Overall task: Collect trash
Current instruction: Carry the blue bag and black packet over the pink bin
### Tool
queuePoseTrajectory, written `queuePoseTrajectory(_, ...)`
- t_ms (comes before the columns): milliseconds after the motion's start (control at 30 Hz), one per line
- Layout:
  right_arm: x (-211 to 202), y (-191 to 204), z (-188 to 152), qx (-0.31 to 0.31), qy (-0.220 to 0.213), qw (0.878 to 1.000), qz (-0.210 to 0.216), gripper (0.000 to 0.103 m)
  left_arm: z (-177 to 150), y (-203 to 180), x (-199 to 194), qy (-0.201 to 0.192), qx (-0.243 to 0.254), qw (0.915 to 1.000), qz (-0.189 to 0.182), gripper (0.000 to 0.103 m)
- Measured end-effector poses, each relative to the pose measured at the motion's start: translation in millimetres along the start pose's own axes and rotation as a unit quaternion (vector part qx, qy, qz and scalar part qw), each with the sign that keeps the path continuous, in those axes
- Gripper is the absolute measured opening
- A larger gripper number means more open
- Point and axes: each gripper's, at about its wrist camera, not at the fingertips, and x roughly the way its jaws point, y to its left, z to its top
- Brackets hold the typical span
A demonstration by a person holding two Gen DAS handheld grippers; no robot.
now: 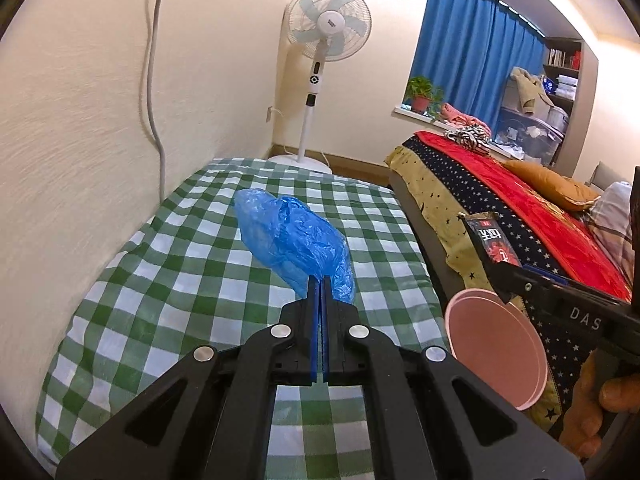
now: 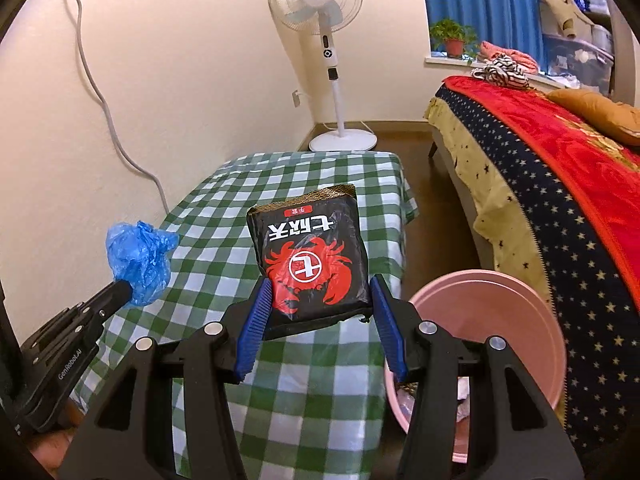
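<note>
Two pieces of trash are in hand above the green-checked counter (image 2: 304, 380). The left gripper (image 1: 319, 280) is pinched tight on a crumpled blue plastic bag (image 1: 292, 236), which hangs clear of the cloth. The right gripper (image 2: 320, 300) clamps a black snack packet (image 2: 310, 258) with a red crab between its half-spread blue pads. Both pieces look lifted, so the carrying step seems under way. A pink bin (image 2: 500, 312) stands near right, beside the counter and the bed (image 2: 560, 184). Next, each gripper likely needs to swing right over the bin's mouth and release there.
</note>
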Motion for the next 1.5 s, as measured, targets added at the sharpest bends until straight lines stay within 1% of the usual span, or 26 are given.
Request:
queuePoseTrajectory(433,-41.6,-26.4,-16.2,0.006,-0.015,1.0,-0.018,0.051,-13.6,-12.7,-12.8,-0.011,0.013,0.9997,-0.016,0.001)
queuePoseTrajectory(700,-59.6,-48.0,-23.6,0.028,-0.029,0.999,-0.037,0.051,-18.1,-26.0,-13.9,-0.015,0.029,0.9991,-0.028,0.001)
queuePoseTrajectory(1000,-56.5,-84.7,-35.7,0.061,-0.031,0.995,-0.072,0.051,-23.3,-46.8,-4.3,-0.012,0.048,0.9977,-0.046,0.001)
queuePoseTrajectory(1233,-56.4,-114.1,-35.2,0.085,-0.04,0.99,-0.105,0.051,-26.6,-63.1,5.8,-0.009,0.061,0.996,-0.064,0.001)
queuePoseTrajectory(1500,-52.6,-125.5,-33.1,0.095,-0.042,0.987,-0.122,0.051,-31.2,-84.2,19.0,-0.002,0.075,0.9934,-0.087,0.001)
